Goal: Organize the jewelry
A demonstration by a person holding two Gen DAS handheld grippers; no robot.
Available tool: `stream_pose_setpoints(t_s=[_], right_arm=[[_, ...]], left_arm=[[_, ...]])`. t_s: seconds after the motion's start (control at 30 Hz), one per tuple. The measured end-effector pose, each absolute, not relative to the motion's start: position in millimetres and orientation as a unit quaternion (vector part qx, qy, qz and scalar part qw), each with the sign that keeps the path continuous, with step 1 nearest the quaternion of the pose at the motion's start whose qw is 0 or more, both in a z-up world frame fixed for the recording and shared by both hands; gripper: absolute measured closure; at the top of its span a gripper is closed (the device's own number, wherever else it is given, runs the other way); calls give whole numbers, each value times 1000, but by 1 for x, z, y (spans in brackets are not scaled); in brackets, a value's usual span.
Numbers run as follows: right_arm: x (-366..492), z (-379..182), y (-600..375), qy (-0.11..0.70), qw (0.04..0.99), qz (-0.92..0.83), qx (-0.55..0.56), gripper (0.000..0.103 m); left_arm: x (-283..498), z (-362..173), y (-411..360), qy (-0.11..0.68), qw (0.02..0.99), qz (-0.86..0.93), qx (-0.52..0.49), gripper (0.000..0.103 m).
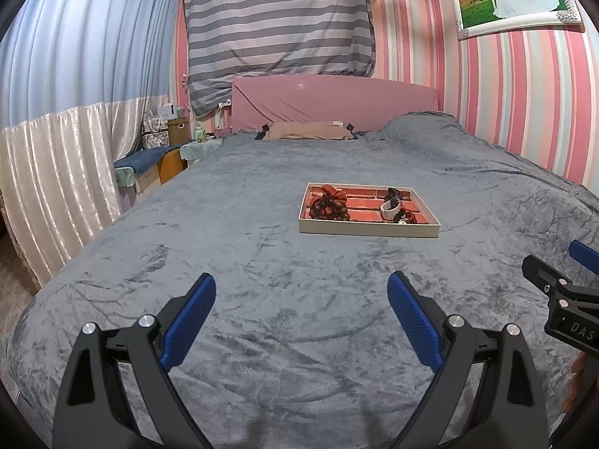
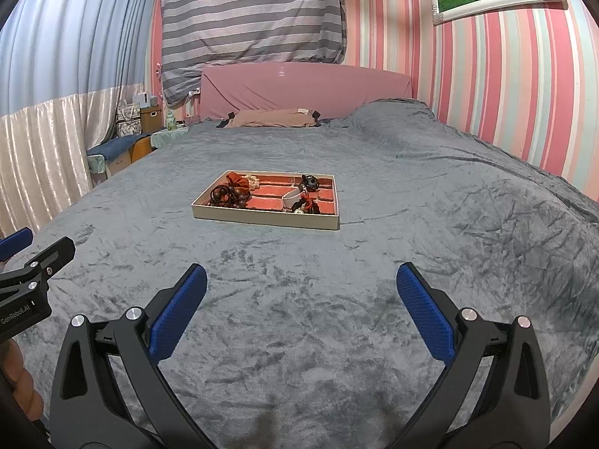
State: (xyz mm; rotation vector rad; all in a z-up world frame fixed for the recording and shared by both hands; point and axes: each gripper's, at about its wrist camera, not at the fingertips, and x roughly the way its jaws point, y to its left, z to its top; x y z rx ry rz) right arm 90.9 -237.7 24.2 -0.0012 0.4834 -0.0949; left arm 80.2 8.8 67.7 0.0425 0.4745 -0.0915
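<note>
We see a wide bed [image 1: 262, 299] under a grey plush blanket, with a pink headboard [image 2: 307, 89] at the far end and a tan pillow [image 1: 307, 130] against it. Near the middle of the bed lies a shallow tray [image 1: 368, 230] with a red lining and pale walls, its long axis running left to right across our view. All the jewelry we can make out already sits inside it: a dark bead bracelet [image 1: 329, 209] and a red fabric piece [image 1: 331, 191] at the left end, a white bangle [image 2: 294, 198] and a small dark tangle [image 2: 310, 182] toward the right. Whether these are sorted or merely heaped, we cannot tell.

The tray lies straight ahead of both claws and well apart from them, slightly right of the left claw [image 1: 301, 299] and slightly left of the right claw [image 2: 301, 288], so neither is clearly nearer. Both claws are spread wide, released, grasping nothing. Only bare blanket lies between them and the tray; nothing stands in the way.
</note>
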Motion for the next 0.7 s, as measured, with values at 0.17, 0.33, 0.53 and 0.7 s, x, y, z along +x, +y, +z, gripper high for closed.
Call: stream_pose_setpoints(t_s=[0.17, 0.33, 0.53, 0.7], right_arm=[[91, 24, -238, 239, 970, -46, 0, 4], [91, 24, -238, 239, 970, -46, 0, 4], [91, 24, -238, 239, 970, -46, 0, 4], [91, 22, -237, 239, 970, -45, -1, 4]], left_arm=[[80, 67, 9, 235, 971, -45, 21, 12], [80, 68, 9, 235, 971, -46, 21, 12], [81, 65, 9, 236, 970, -44, 21, 12], [78, 65, 8, 229, 972, -33, 31, 12]])
